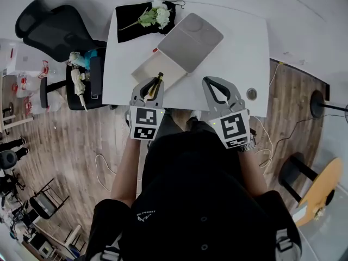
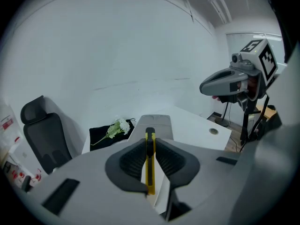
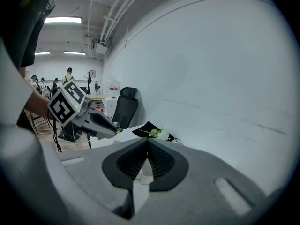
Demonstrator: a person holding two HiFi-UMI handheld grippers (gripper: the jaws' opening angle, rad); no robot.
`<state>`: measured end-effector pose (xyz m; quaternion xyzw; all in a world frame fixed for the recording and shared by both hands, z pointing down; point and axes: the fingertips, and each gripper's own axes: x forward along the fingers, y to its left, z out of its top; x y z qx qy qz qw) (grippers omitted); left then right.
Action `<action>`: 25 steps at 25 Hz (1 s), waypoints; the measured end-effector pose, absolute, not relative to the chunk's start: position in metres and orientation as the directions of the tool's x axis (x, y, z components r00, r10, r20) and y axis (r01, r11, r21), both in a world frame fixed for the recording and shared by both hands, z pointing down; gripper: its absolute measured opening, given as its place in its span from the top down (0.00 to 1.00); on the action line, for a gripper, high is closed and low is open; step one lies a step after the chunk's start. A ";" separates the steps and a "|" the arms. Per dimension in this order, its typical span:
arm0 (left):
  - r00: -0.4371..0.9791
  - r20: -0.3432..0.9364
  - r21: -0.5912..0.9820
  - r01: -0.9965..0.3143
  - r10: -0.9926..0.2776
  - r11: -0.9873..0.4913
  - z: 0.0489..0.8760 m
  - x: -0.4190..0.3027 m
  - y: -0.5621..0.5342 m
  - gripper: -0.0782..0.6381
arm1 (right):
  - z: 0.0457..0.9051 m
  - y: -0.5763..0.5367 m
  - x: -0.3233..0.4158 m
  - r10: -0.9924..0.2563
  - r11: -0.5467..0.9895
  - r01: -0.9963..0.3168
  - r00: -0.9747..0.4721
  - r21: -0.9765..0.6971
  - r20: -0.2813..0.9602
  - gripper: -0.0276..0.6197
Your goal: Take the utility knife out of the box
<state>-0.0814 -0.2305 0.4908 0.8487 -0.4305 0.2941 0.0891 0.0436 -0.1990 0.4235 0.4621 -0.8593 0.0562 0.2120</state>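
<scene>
Left tongs (image 2: 149, 146) pinch slim yellow, black-tipped utility knife (image 2: 150, 175).

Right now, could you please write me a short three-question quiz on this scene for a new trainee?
1. True or false: the left gripper is shut on the utility knife.
2. Multiple choice: what lies on the black cloth? A) white flowers B) scissors C) a mug
3. Short answer: which gripper holds nothing?

Key
1. True; the yellow knife is pinched between its jaws.
2. A
3. The right gripper; its jaws are together with nothing between them.
</scene>
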 end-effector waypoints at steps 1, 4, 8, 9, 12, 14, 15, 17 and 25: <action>0.450 0.572 -0.102 -0.790 -0.686 -0.604 0.488 -0.081 -0.227 0.81 | 0.424 -0.198 0.044 -0.765 0.575 -0.812 -0.491 0.099 0.417 0.95; 0.432 0.558 -0.098 -0.814 -0.709 -0.573 0.481 -0.080 -0.218 0.81 | 0.428 -0.195 0.048 -0.750 0.594 -0.799 -0.509 0.093 0.422 0.95; 0.411 0.536 -0.092 -0.840 -0.738 -0.535 0.473 -0.078 -0.205 0.81 | 0.436 -0.192 0.051 -0.732 0.615 -0.784 -0.528 0.083 0.430 0.95; 0.406 0.532 -0.096 -0.843 -0.743 -0.530 0.471 -0.077 -0.202 0.81 | 0.437 -0.191 0.051 -0.727 0.620 -0.780 -0.533 0.081 0.432 0.95; 0.395 0.521 -0.097 -0.853 -0.756 -0.513 0.468 -0.074 -0.194 0.81 | 0.441 -0.189 0.051 -0.713 0.639 -0.765 -0.550 0.080 0.435 0.95; 0.388 0.513 -0.097 -0.860 -0.766 -0.501 0.465 -0.072 -0.189 0.81 | 0.442 -0.187 0.051 -0.705 0.651 -0.755 -0.560 0.082 0.436 0.95; 0.383 0.509 -0.099 -0.863 -0.771 -0.495 0.463 -0.071 -0.186 0.81 | 0.442 -0.186 0.051 -0.702 0.655 -0.751 -0.564 0.085 0.436 0.95; 0.375 0.499 -0.100 -0.871 -0.782 -0.481 0.460 -0.070 -0.182 0.81 | 0.442 -0.183 0.052 -0.697 0.664 -0.743 -0.569 0.091 0.436 0.95; 0.355 0.476 -0.113 -0.883 -0.805 -0.456 0.452 -0.062 -0.175 0.81 | 0.444 -0.178 0.061 -0.689 0.675 -0.731 -0.579 0.095 0.437 0.95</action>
